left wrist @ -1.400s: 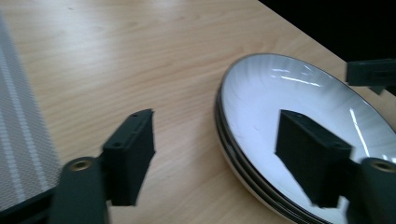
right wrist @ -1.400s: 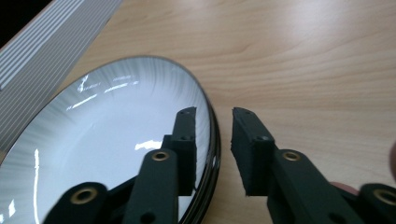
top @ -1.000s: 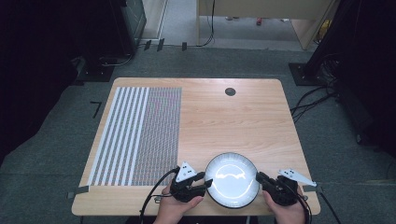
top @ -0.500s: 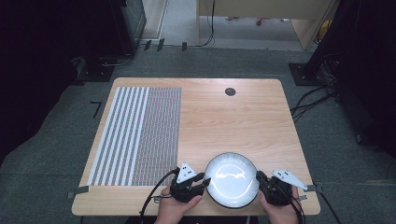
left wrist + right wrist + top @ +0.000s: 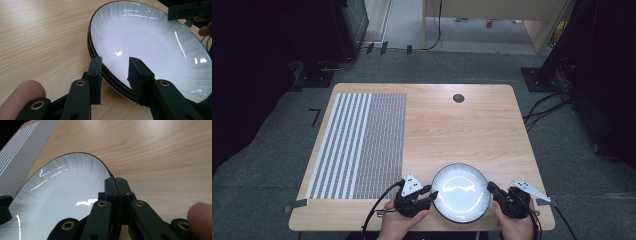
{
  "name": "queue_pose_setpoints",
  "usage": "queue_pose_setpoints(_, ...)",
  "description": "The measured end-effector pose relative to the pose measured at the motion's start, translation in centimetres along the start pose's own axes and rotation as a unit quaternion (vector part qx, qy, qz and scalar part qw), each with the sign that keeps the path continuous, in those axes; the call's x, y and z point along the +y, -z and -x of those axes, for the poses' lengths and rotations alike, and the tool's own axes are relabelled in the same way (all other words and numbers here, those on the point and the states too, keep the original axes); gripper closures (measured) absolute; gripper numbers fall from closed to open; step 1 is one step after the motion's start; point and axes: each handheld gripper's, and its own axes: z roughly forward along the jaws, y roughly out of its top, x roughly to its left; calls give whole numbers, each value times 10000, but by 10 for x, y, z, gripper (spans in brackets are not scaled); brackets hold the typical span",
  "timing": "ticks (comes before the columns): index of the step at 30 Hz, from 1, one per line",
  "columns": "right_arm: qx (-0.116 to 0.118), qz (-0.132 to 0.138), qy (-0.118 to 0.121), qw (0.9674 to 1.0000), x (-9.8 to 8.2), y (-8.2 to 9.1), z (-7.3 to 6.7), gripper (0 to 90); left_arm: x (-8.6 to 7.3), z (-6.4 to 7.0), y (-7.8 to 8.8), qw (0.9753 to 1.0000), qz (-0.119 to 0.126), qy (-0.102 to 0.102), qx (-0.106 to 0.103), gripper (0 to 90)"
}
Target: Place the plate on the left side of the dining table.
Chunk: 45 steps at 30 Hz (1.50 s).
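Plates make up the main thing here: a small stack of round, shiny white plates with thin black rims (image 5: 460,192) sits near the front edge of the light wooden table (image 5: 462,125), between the two hands. In the left gripper view several dark rims (image 5: 105,72) lie one on top of another, so it is more than one plate. The top plate is smooth and glossy, with fine grey lines running from the rim toward the white middle, and bright spots of light on it.

Far to the left on the table lies a flat grey-and-white striped mat (image 5: 359,145), well apart from the plates.

The left gripper (image 5: 430,193) is at the left side of the stack. Its jaws stand apart, one on each side of the rim, and they have just opened a little. No pad presses on the plates.

The right gripper (image 5: 115,185) is at the right side of the stack. Its jaws have just been closing and now look pressed together on the thin rim of the plates.

A small dark round hole (image 5: 458,98) is at the far side of the table.
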Motion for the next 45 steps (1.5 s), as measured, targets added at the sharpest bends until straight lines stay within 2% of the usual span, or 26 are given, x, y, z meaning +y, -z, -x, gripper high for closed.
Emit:
queue_pose_setpoints(3, 10, 14, -1, 10000, 0, 2, 2, 899, 1, -1, 1, 10000, 5, -16, 19, 622)
queue_pose_setpoints(9, -47, 251, 114, 9996, 6, 13, 4, 900, 7, -12, 13, 9995, 217, 213, 50, 602)
queue_pose_setpoints(14, 167, 49, -32, 9998, 5, 11, 9, 900, 8, -15, 16, 9995, 229, 219, -15, 670)
queue_pose_setpoints(17, 362, -140, -228, 9990, 4, 9, 12, 889, 6, -13, 13, 9998, 121, 164, -45, 713)
queue_pose_setpoints(21, 466, -186, -226, 9985, 2, 11, 12, 858, 4, -12, 11, 9999, 45, 133, -93, 735)
queue_pose_setpoints(27, 435, -278, -174, 9985, 1, 13, 9, 850, 2, -7, 7, 9997, -59, 91, -220, 729)
queue_pose_setpoints(29, 389, -272, -134, 9988, 0, 13, 8, 847, 1, -5, 5, 9998, -98, 45, -196, 700)
queue_pose_setpoints(33, 241, -250, -84, 9994, 0, 14, 5, 820, 1, -7, 7, 9999, -3, 116, -122, 672)
queue_pose_setpoints(36, 268, -347, -66, 9990, -2, 13, 5, 816, 1, -9, 8, 9997, 14, 145, -187, 706)
queue_pose_setpoints(38, 304, -422, -66, 9986, -3, 11, 5, 812, 1, -7, 7, 9997, 19, 96, -229, 754)
queue_pose_setpoints(40, 288, -425, -70, 9987, -3, 10, 5, 813, 0, -6, 7, 9998, 30, 25, -176, 777)
queue_pose_setpoints(44, 384, -389, -185, 9983, -2, 11, 8, 816, 0, -8, 7, 9996, 42, 117, -251, 790)
queue_pose_setpoints(45, 445, -415, -302, 9977, -1, 11, 10, 816, 0, -7, 7, 9997, 66, 103, -206, 793)
